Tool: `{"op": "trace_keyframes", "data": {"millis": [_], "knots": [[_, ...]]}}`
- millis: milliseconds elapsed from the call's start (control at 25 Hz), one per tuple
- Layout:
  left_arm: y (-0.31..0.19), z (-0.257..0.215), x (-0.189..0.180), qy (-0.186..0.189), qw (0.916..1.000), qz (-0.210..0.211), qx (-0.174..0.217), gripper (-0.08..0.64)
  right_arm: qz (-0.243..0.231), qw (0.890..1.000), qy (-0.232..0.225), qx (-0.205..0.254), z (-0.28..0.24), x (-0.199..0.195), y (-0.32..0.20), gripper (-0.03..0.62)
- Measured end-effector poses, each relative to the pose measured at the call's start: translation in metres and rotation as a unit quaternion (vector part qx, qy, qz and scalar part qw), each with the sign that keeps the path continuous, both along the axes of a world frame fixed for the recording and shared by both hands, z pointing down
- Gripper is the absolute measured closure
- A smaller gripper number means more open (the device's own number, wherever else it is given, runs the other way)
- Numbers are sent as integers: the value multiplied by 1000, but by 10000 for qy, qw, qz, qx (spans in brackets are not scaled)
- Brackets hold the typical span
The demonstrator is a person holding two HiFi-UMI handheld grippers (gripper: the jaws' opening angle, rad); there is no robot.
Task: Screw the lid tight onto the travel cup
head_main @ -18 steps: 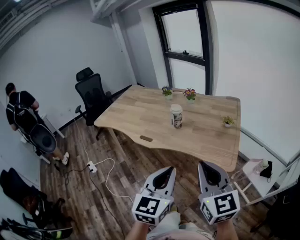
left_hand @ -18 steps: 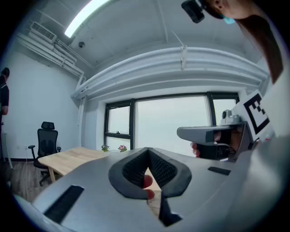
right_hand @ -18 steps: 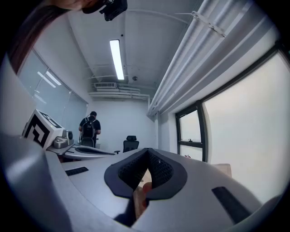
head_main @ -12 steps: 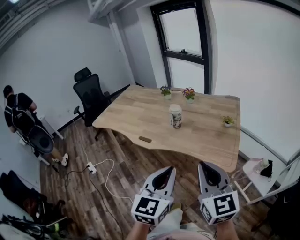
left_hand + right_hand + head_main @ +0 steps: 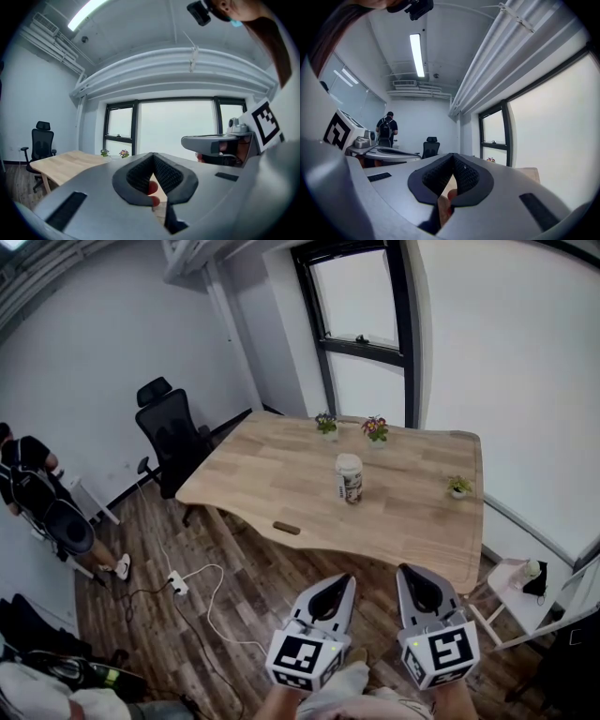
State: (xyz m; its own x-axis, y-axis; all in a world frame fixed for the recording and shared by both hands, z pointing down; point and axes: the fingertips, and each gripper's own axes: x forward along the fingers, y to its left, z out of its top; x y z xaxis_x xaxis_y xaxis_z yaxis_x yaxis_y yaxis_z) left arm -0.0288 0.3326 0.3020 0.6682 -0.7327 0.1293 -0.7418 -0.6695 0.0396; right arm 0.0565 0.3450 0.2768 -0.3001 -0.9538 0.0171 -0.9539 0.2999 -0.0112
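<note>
The travel cup (image 5: 349, 478) stands upright in the middle of a wooden table (image 5: 412, 521), a pale lid on top of it; it is too far off to tell how the lid sits. Both grippers are held low and close to the body, well short of the table. My left gripper (image 5: 334, 583) is shut with nothing in it, its ribbed pads (image 5: 140, 174) meeting. Beside it my right gripper (image 5: 418, 574) is shut and empty too, its pads (image 5: 465, 174) together. Neither gripper view shows the cup.
Three small potted plants (image 5: 374, 428) stand on the table's far and right sides. A small dark object (image 5: 287, 528) lies near its front edge. A black office chair (image 5: 169, 432) is at the left, a person (image 5: 28, 484) further left, and a cable with a power strip (image 5: 175, 585) crosses the floor.
The head view has swung a little, so the room slides left and the person drifts toward the left edge. Both grippers stay shut in the same place.
</note>
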Motion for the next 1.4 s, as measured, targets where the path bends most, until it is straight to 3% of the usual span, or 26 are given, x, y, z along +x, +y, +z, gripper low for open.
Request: {"op": "trace_keyframes", "data": {"millis": [1000, 1400], "knots": [[-121, 18, -1, 116, 9973, 668, -291, 568, 237, 9994, 214, -142, 6, -18, -126, 592], [-171, 35, 5, 192, 9982, 418, -380, 568, 213, 9993, 213, -226, 13, -10, -168, 592]]}}
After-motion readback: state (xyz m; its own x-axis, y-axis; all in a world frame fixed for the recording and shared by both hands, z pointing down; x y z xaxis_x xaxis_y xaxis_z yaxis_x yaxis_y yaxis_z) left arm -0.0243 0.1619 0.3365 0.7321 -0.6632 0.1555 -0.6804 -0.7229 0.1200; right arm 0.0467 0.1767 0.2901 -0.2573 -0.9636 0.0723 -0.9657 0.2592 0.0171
